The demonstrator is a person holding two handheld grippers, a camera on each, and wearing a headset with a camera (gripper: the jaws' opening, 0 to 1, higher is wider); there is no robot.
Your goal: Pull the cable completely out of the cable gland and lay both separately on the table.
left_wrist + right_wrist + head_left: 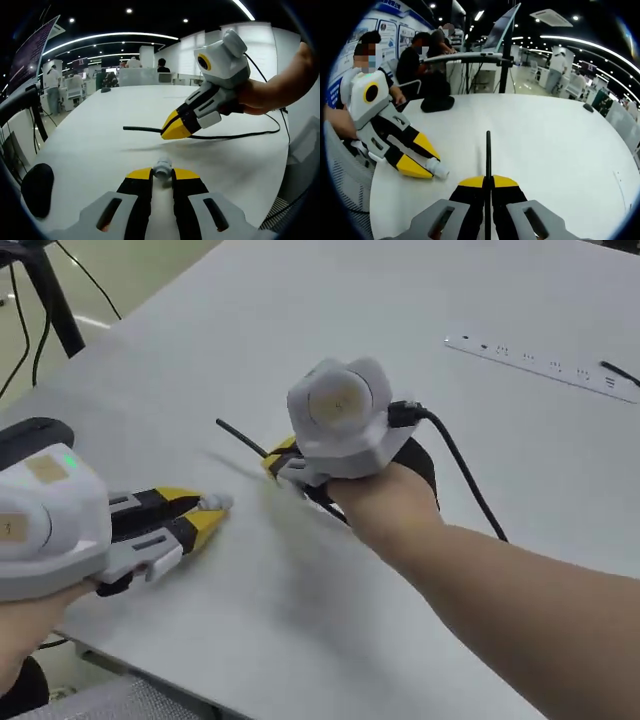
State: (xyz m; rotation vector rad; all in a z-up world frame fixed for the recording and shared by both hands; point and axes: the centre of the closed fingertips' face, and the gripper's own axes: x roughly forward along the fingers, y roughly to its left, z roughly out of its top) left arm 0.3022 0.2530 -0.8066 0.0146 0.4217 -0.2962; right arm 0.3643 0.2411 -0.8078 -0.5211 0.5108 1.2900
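My left gripper (205,515) is low over the white table (300,620) at the near left, shut on a small grey cable gland (216,503). The gland (162,167) sits between its yellow tips (162,174). To its right, my right gripper (275,465) is shut on a thin black cable (240,437). The cable's free end (488,145) sticks straight out past the shut jaws (488,181). In the left gripper view the cable (142,129) runs through the right gripper (167,134), apart from the gland. The left gripper (427,167) and gland (439,171) lie left of the cable.
A white power strip (540,365) lies at the far right of the table. A black rounded object (30,435) rests near the left edge. The near table edge (150,675) runs below my left hand. People sit at desks (415,60) beyond the table.
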